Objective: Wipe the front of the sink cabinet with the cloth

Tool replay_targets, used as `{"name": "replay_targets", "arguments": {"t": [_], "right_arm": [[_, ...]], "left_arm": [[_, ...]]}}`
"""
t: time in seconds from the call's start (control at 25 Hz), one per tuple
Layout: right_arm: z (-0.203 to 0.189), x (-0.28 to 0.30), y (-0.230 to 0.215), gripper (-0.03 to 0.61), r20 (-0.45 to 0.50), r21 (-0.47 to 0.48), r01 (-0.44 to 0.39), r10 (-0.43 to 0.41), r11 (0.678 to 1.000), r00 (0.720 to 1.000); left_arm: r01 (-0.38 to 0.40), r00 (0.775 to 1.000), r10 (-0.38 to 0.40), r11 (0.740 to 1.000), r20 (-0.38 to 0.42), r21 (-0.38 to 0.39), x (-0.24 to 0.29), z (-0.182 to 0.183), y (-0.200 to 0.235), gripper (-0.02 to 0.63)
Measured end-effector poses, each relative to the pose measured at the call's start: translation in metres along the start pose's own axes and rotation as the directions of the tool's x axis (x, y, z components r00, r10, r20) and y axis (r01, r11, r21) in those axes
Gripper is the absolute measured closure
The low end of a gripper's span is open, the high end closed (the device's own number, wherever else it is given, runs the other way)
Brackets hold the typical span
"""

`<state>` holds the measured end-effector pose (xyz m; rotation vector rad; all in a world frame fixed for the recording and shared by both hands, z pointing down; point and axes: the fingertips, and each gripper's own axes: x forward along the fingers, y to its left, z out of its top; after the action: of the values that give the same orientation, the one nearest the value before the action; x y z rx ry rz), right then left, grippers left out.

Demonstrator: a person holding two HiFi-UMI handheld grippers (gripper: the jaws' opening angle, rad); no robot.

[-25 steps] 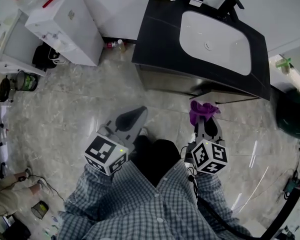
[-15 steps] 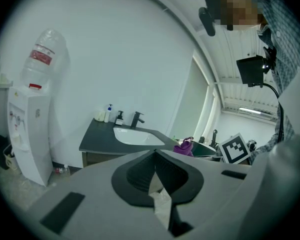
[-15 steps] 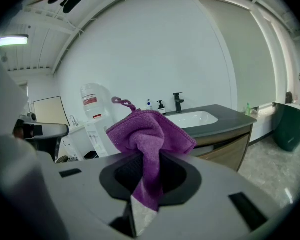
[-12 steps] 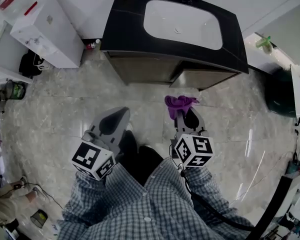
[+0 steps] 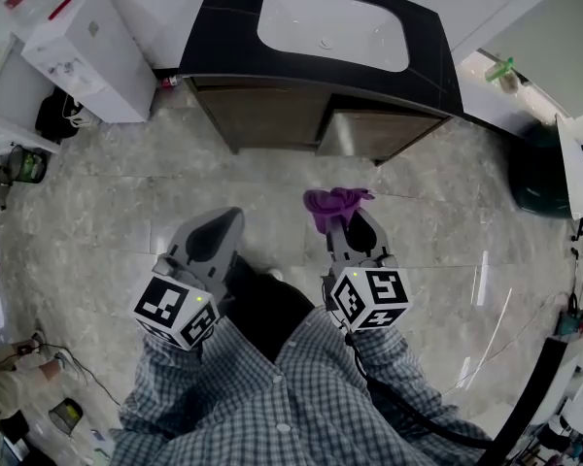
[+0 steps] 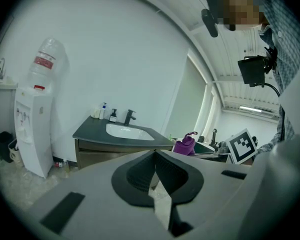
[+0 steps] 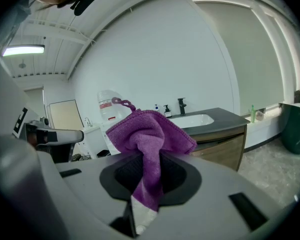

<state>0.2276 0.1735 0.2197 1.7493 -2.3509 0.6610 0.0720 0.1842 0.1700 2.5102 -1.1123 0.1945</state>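
A purple cloth (image 5: pixel 332 205) is bunched up and pinched in my right gripper (image 5: pixel 345 223), which is shut on it; in the right gripper view the cloth (image 7: pixel 149 141) sticks up from between the jaws. The sink cabinet (image 5: pixel 301 124) has wooden fronts under a dark counter with a white basin (image 5: pixel 332 29), and stands ahead across the floor, well apart from both grippers. My left gripper (image 5: pixel 217 231) hangs over the floor at the left, jaws closed together with nothing in them. The left gripper view shows the cabinet (image 6: pixel 97 155) at a distance.
A white water dispenser (image 5: pixel 83 47) stands left of the cabinet, with a small bottle (image 5: pixel 163 82) on the floor between them. A dark green bin (image 5: pixel 536 178) is at the right. A cable (image 5: pixel 525 396) trails at lower right. Marble floor (image 5: pixel 107 212) lies between me and the cabinet.
The view has shifted so the cabinet's wooden front now shows more fully and more centred ahead. Both grippers keep their pose, the right one still holding the cloth.
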Motion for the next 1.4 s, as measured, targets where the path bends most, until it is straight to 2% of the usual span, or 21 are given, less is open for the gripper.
{"name": "replay_targets", "arguments": {"t": [0.28,0.76,1.0,1.4], "right_arm": [[0.003,-0.01,0.023,0.505,0.016,0.0,-0.053,0.053,0.999,0.998],[0.018,-0.006,0.071,0.505,0.047,-0.012,-0.045,0.046,0.999,0.998],[0.009,-0.003,0.087,0.505,0.027,0.035,-0.041,0.04,0.999,0.999],[0.003,-0.004,0.103,0.506,0.013,0.074,-0.036,0.035,0.997,0.999]], "left_arm": [[-0.023,1.0,0.023,1.0,0.006,0.014,-0.021,0.008,0.0,0.602],[0.028,1.0,-0.028,0.999,0.012,0.032,-0.038,0.022,0.021,0.603],[0.039,0.998,-0.038,0.999,0.041,-0.023,-0.051,0.026,0.033,0.603],[0.056,0.998,-0.056,0.998,0.038,-0.014,-0.062,0.028,0.045,0.603]]}}
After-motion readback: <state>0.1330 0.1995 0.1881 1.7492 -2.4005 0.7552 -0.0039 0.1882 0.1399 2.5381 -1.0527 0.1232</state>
